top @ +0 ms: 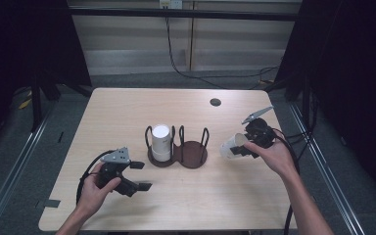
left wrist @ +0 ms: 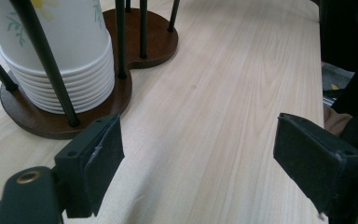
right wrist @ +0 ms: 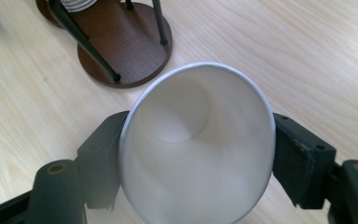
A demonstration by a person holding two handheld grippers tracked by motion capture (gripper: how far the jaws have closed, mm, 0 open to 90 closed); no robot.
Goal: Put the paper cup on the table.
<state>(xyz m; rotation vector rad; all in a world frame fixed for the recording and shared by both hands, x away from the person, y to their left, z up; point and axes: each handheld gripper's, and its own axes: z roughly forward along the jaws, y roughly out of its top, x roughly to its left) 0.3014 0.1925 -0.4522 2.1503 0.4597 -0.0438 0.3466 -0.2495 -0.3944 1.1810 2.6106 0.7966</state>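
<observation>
A dark brown two-slot cup holder (top: 195, 155) with black upright rods stands mid-table. Its left slot holds a stack of white paper cups (top: 160, 142) with a floral print (left wrist: 60, 51); its right slot (right wrist: 126, 51) has no cup in it. My right gripper (top: 245, 148) is shut on a single white paper cup (top: 231, 146), held tilted above the table to the right of the holder. In the right gripper view the cup's open mouth (right wrist: 198, 149) faces the camera between the two jaws. My left gripper (top: 139, 175) is open near the table's front left, its jaws wide apart over bare wood (left wrist: 196, 158).
The light wooden table (top: 127, 107) has a small dark round hole (top: 215, 102) at the back right. Cables trail from both grippers. A black cable (top: 176, 58) hangs behind the table. Dark frames and floor surround the table edges.
</observation>
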